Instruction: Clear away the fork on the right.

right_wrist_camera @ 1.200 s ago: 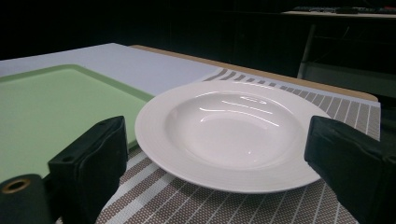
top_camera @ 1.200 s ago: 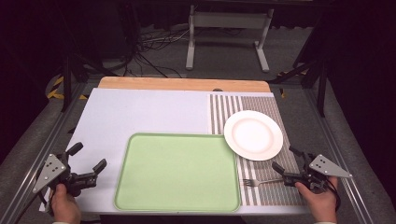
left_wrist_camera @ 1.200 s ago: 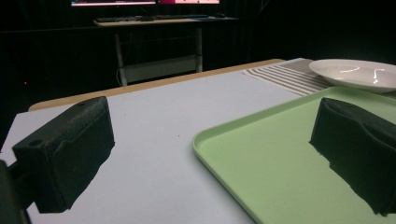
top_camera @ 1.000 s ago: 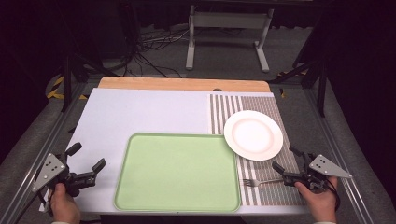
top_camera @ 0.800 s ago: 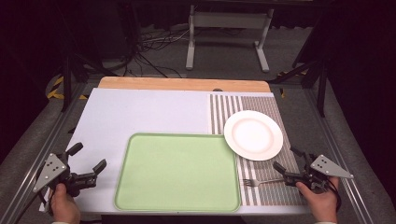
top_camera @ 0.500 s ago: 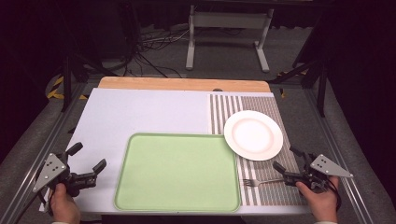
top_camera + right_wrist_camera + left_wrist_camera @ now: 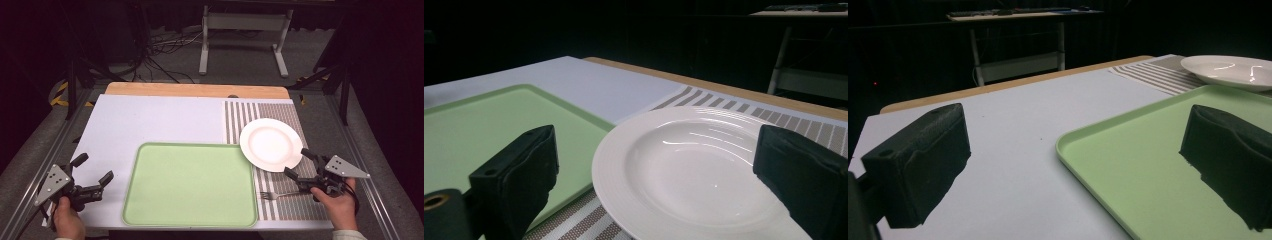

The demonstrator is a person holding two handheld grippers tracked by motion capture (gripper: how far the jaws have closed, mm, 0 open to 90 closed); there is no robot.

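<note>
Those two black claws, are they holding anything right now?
No. The left gripper and right gripper are both open and empty; the plate lies ungrasped.

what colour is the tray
Light green tray, plain with no pattern; the high view shows it best.

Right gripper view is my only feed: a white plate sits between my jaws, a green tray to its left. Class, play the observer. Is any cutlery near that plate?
Observer: Yes. A fork lies on the striped placemat, on the person's side of the plate, with its handle pointing towards the right gripper.
Operator: Where is the other gripper?
Observer: The left gripper is at the table's near left corner, over the white sheet. Its jaws are open and it is left of the green tray.
</note>
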